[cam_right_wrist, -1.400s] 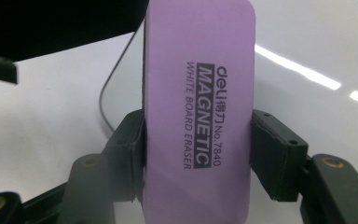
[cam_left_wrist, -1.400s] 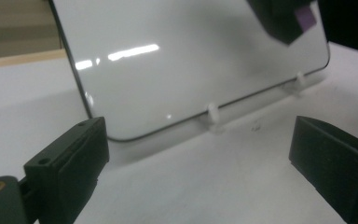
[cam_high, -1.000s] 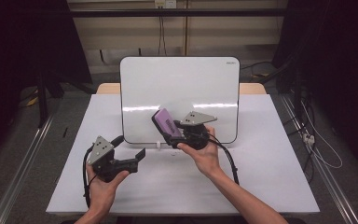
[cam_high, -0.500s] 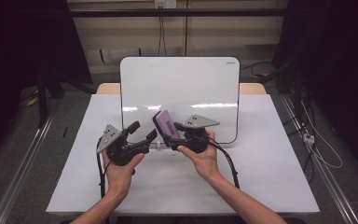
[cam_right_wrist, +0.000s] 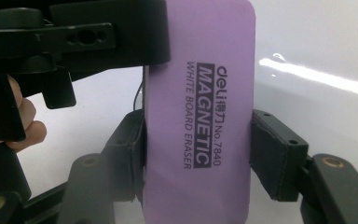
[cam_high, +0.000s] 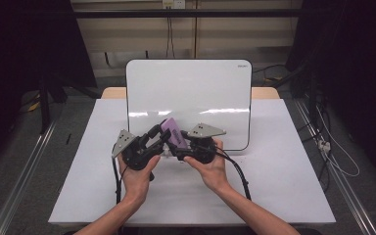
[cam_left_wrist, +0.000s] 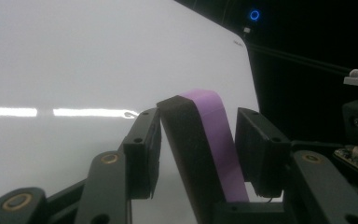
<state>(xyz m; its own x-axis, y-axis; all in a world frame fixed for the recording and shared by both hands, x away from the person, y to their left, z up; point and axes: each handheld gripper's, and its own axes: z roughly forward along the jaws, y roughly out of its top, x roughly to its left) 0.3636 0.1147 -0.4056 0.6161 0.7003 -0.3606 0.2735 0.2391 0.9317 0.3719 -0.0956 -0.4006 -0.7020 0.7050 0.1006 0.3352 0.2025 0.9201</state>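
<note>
Eraser [cam_right_wrist: 198, 121], purple, marked "MAGNETIC WHITE BOARD ERASER", is held above the worktop [cam_high: 284, 186] in front of the whiteboard [cam_high: 191, 93]. Right gripper [cam_high: 178, 146] is clamped on its two long sides. Left gripper [cam_high: 160, 136] brackets its upper end, jaws parted, one jaw just beside it.

Overhead light is falling brightly on the white bench [cam_high: 293, 196], while the room around it is sinking into near-black. The whiteboard [cam_high: 191, 88] is throwing back a horizontal streak of glare, repeating in both gripper views. The purple eraser [cam_right_wrist: 200, 116] is showing sharp print up close, its lower edge softening, and the high view is looking slightly soft throughout.
</note>
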